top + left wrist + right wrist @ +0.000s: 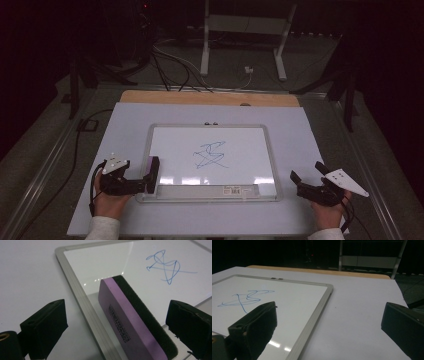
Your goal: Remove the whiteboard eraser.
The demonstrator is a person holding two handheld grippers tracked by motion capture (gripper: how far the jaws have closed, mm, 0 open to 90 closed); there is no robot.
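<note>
While the left claw (148, 176) stands wide around the purple eraser (130, 320), its pads clear of it, the eraser rests on edge at the whiteboard's (165, 145) near-left corner. Beside the whiteboard's near-right corner, the right claw (306, 176) gapes wide, empty, above the table (300, 135).

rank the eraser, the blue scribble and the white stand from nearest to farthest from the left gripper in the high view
1. eraser, right between the left gripper's jaws
2. blue scribble, mid whiteboard
3. white stand, on the floor past the table
</note>
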